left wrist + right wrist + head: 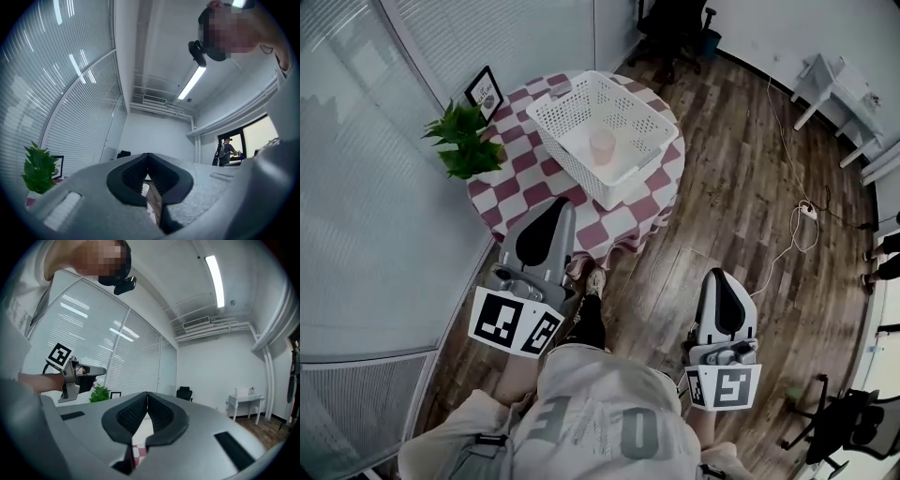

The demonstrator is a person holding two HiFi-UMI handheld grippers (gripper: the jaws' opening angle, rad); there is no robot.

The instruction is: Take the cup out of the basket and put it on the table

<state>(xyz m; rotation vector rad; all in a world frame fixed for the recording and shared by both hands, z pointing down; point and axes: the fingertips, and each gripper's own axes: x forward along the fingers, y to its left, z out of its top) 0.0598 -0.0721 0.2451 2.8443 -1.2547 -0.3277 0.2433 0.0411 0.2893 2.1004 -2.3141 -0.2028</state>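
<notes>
A pale pink cup [603, 147] stands upright inside a white lattice basket [561, 101] on a round table with a red-and-white checked cloth [523, 192]. My left gripper [550, 208] hovers at the table's near edge, below and left of the basket, jaws shut and empty. My right gripper [719, 278] hangs over the wooden floor to the right of the table, well short of the basket, also shut with nothing in it. In the left gripper view the shut tips [148, 155] point up toward the ceiling. In the right gripper view the shut tips [147, 393] face the room.
A green potted plant [467, 139] and a small framed picture [485, 92] stand at the table's left side. Slatted blinds [356, 169] curve along the left. A white cable and socket [807, 210] lie on the floor at right; a black chair [677, 28] and white desk [844, 94] stand further back.
</notes>
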